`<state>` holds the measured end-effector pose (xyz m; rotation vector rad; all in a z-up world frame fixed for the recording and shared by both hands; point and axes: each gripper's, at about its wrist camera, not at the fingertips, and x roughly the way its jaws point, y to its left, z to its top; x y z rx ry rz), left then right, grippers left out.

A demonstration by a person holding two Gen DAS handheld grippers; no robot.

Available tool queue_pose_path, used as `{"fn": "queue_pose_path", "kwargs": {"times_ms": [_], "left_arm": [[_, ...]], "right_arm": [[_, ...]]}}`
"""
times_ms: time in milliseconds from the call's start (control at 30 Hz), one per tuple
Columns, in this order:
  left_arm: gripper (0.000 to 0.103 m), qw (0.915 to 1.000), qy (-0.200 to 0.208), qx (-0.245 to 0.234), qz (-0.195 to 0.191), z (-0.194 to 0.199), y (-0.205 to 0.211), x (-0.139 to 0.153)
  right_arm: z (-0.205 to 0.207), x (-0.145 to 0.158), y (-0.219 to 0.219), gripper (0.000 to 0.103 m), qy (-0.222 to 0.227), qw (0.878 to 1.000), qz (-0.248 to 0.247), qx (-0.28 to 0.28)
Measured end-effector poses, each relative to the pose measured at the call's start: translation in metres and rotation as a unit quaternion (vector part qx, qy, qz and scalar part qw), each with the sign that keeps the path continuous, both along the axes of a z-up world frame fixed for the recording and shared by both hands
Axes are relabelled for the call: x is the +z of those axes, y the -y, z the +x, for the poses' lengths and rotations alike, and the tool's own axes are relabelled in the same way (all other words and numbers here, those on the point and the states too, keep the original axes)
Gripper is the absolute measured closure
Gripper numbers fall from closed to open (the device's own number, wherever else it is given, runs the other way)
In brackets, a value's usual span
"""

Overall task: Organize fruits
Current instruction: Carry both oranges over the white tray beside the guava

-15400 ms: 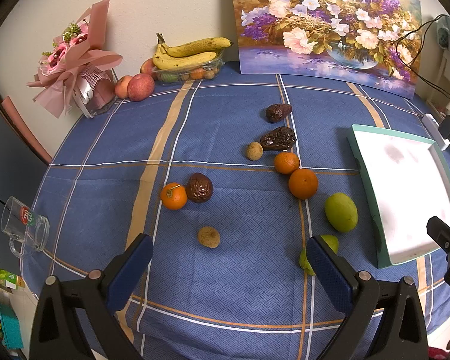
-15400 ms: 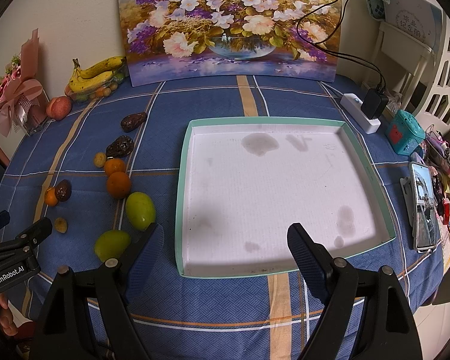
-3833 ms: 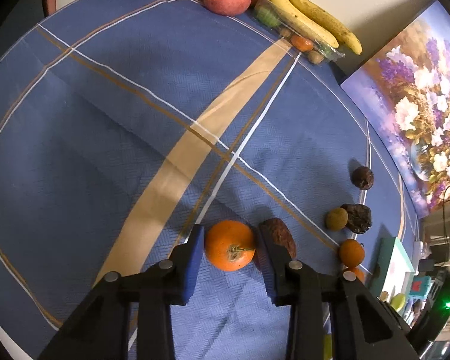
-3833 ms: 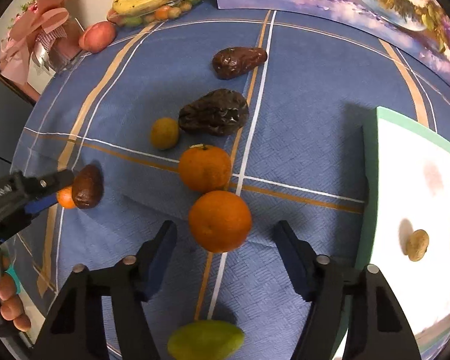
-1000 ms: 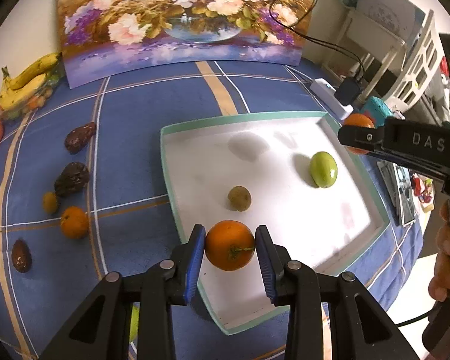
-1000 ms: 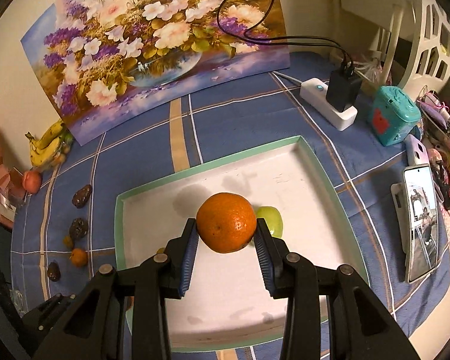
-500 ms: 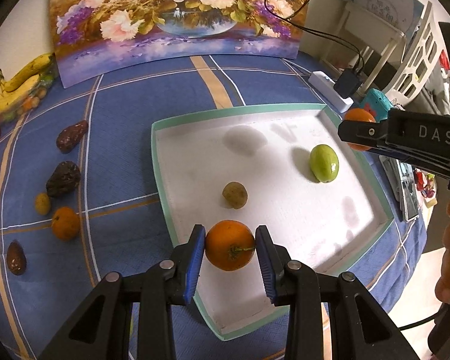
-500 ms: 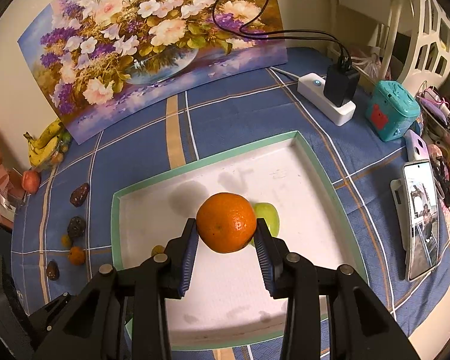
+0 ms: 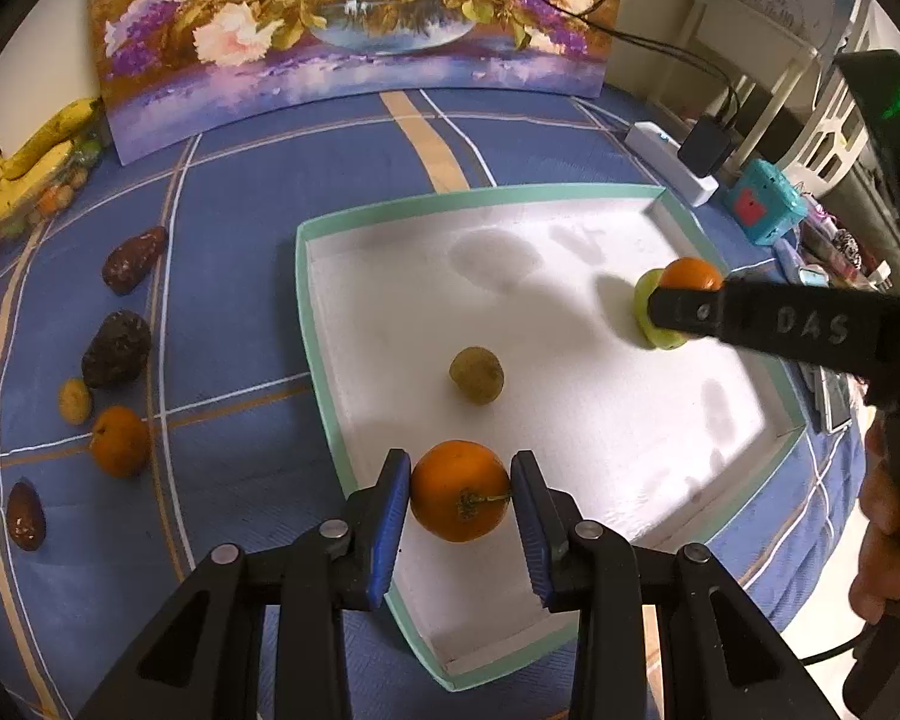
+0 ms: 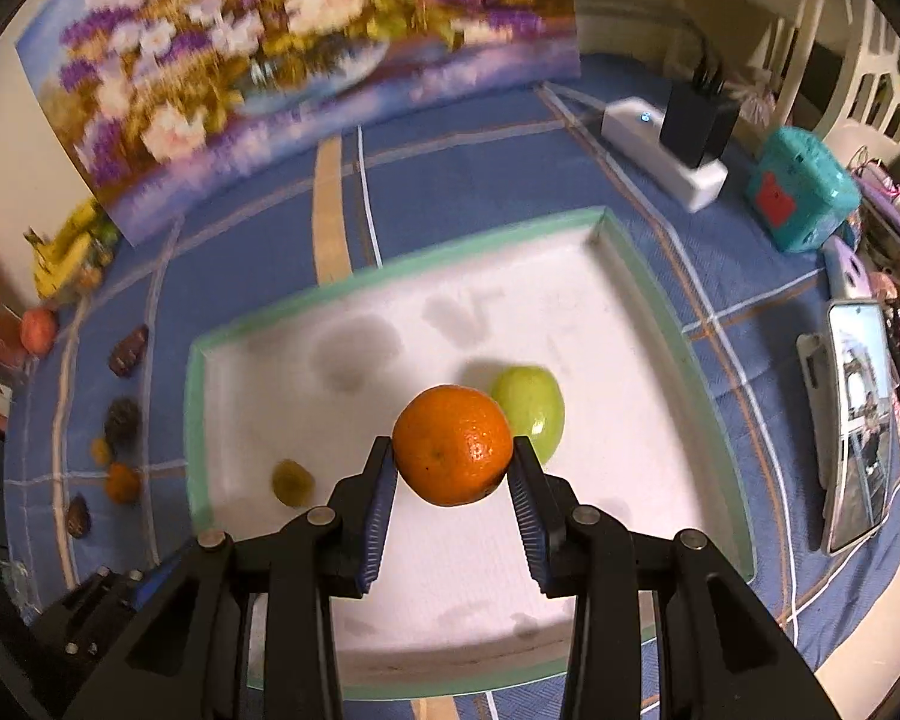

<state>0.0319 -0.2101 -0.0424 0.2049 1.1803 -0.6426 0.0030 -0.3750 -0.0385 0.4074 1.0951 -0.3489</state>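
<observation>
Your right hand-held gripper (image 10: 453, 480), clamped on its orange (image 10: 453, 445), has sunk toward the tray (image 9: 315, 324) beside the green fruit (image 10: 531, 414), while your left hand-held gripper (image 9: 459, 507) holds another orange (image 9: 459, 491) over the near corner, ready for release.

Left wrist view: looks steeply down along the left gripper (image 9: 459, 495), from above the tray's (image 9: 321, 336) near-left corner; tray ahead and to the right, close.

Right wrist view: looks steeply down along the right gripper (image 10: 453, 477), above the tray (image 10: 195, 396) middle; slightly blurred.

Shared: the tray floor, green fruit (image 9: 660, 333) (image 10: 534, 411), small brown fruit (image 9: 477, 375) (image 10: 293, 482), floral painting (image 9: 354, 24) (image 10: 306, 60) far ahead. Left view also catches the right gripper (image 9: 684, 312) from the side, at right.
</observation>
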Motion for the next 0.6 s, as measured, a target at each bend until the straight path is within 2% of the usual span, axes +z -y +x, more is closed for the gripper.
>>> {"fn": "queue_pose_path", "kwargs": {"times_ms": [367, 600], "left_arm": [[0.066, 0.9997, -0.011, -0.007, 0.023, -0.001, 0.009, -0.017], [0.066, 0.9997, -0.012, -0.006, 0.021, 0.0, 0.009, -0.018]], "right_arm": [[0.008, -0.038, -0.001, 0.064, -0.051, 0.999, 0.015, 0.01], [0.011, -0.052, -0.003, 0.064, -0.07, 0.997, 0.017, 0.015]]}}
